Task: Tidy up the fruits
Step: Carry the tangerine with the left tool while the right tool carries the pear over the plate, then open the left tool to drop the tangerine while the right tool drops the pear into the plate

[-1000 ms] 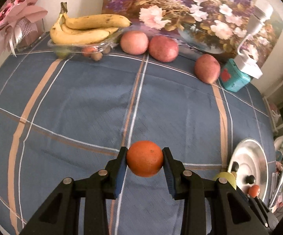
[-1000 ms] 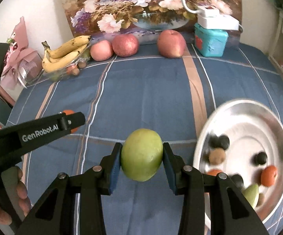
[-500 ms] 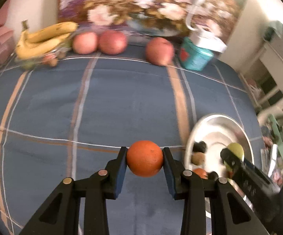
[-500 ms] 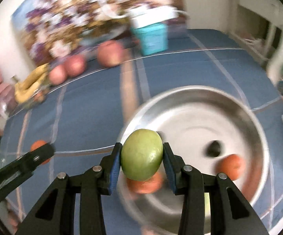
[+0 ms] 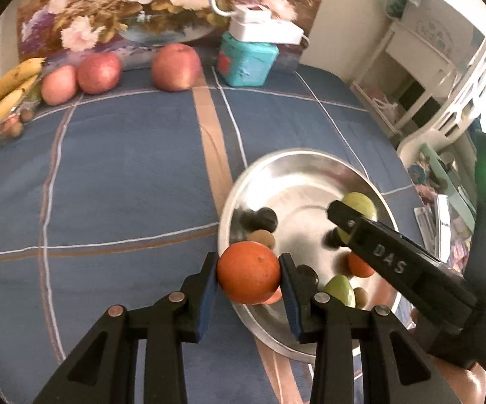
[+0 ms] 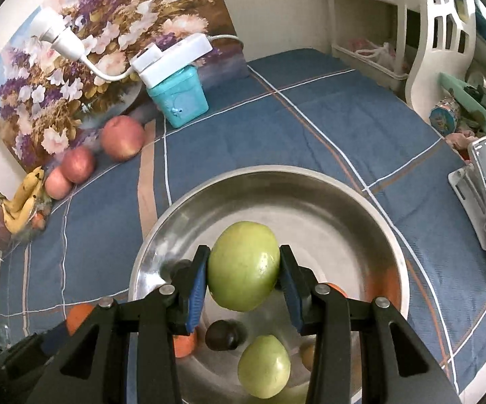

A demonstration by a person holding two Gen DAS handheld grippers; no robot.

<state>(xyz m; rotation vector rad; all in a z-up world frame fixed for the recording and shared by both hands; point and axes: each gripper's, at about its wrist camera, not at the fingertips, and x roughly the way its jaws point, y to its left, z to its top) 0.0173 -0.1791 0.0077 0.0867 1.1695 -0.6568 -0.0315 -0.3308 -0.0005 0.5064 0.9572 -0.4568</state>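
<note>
steel bowl (image 6: 310, 181) holding small fruits, green fruit (image 6: 263, 365) inside

place: home, lived-in room
surface: blue plaid tablecloth (image 5: 125, 175) ahead of both grippers
backdrop: floral painting (image 6: 84, 57) leaning on wall, far ahead
furniture: white shelving (image 5: 445, 67) right of left gripper
clutter: teal box (image 6: 179, 101), white lamp base (image 6: 172, 57) on it

Legible text: the letters "DAS" in pale capitals on the black arm of the right tongs (image 5: 357, 213), seen from the left wrist view. No other lettering can be read.
</note>
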